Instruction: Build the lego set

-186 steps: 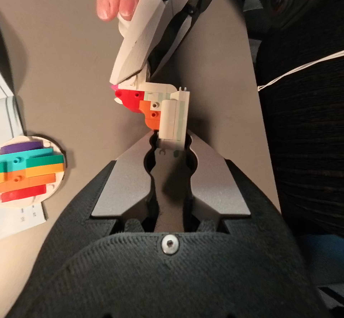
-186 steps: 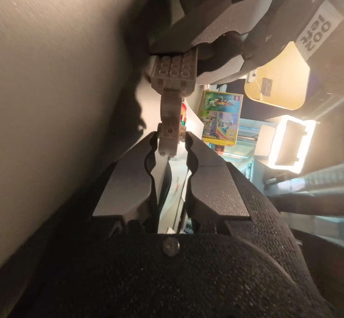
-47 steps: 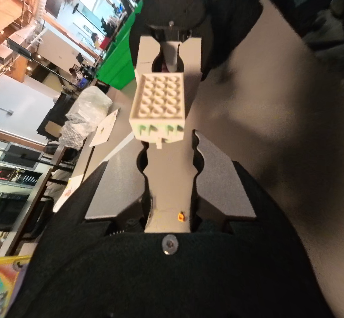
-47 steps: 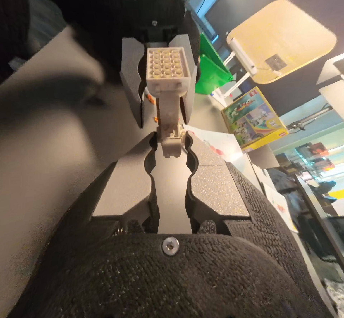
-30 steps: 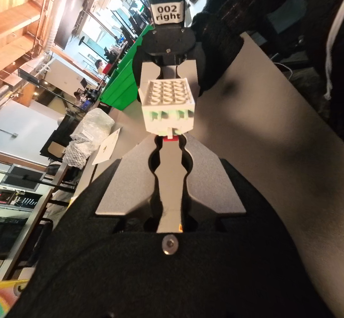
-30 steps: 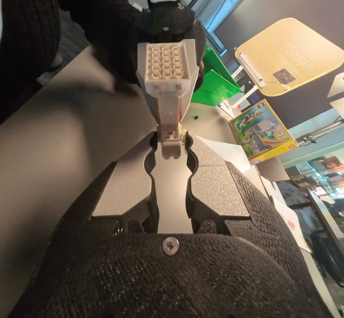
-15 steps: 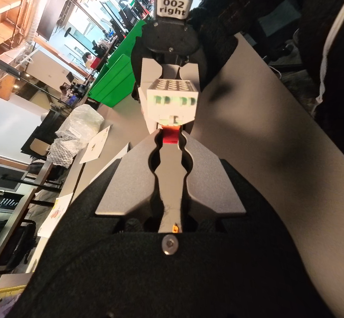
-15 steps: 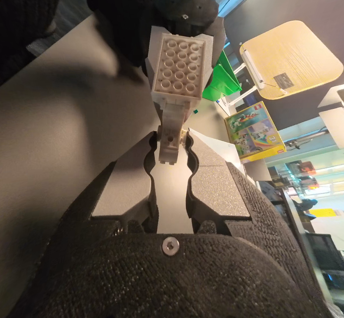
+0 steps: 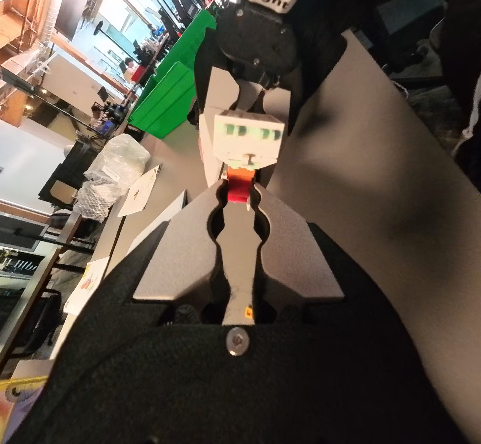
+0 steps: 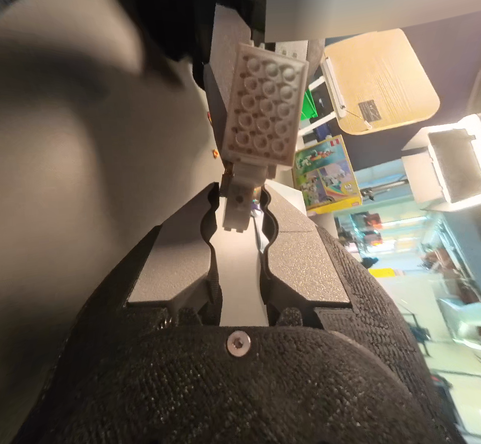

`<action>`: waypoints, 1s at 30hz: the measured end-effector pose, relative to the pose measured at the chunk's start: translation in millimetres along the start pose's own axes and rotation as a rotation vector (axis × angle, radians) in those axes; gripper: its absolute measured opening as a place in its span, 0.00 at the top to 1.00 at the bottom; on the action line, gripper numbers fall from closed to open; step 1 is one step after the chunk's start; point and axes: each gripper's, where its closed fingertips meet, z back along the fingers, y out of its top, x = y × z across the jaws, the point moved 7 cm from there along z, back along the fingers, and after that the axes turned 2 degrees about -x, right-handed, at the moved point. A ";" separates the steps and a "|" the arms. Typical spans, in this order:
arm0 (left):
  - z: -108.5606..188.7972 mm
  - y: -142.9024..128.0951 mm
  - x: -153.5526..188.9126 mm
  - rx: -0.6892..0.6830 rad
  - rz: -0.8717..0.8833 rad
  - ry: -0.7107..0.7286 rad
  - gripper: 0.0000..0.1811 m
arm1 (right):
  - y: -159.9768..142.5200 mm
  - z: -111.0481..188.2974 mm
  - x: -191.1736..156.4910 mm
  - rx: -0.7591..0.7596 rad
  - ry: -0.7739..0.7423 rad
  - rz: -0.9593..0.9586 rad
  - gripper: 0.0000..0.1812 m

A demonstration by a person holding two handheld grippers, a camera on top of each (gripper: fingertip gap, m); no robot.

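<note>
The lego build is a white block with a pale green stripe point(image 9: 248, 140) on an orange and red stem point(image 9: 237, 192). My left gripper point(image 9: 239, 189) is shut on the red end of the stem. The right gripper's fingers point(image 9: 208, 150) show behind the block. In the right wrist view the block's hollow underside point(image 10: 263, 109) faces me, tilted to the right. My right gripper point(image 10: 239, 192) is shut on the white stem point(image 10: 238, 208). The left gripper's finger point(image 10: 217, 88) shows behind the block. The build hangs between both grippers above the grey table point(image 9: 364, 171).
Green bins point(image 9: 166, 104), a bubble-wrap bag point(image 9: 114, 161) and paper sheets point(image 9: 140, 197) lie at the table's far left. A lego box point(image 10: 325, 174) stands further back. A small orange piece point(image 10: 215, 154) lies on the table. Dark sleeves are behind both grippers. Only a small space, under 4 cm, lies between the two pairs of fingers.
My left gripper was open 1.6 s ago and has since shut on the red end. Both grippers have turned, so the block now tilts and shows its side in the left view.
</note>
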 end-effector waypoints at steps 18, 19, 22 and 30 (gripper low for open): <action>-5.2 -0.2 5.9 -0.080 -0.114 0.036 0.91 | -1.5 -4.2 -4.1 -0.089 -0.005 0.070 0.85; -5.5 -0.3 6.4 -0.083 -0.120 0.036 0.91 | -1.7 -4.5 -4.3 -0.089 -0.002 0.072 0.85; -4.8 -1.0 5.2 -0.086 -0.144 0.062 0.91 | -2.5 -6.3 -2.6 -0.080 -0.027 0.046 0.84; -2.5 -4.6 -0.5 -0.094 -0.150 0.104 0.91 | -11.2 0.1 5.8 -0.029 -0.077 0.009 0.76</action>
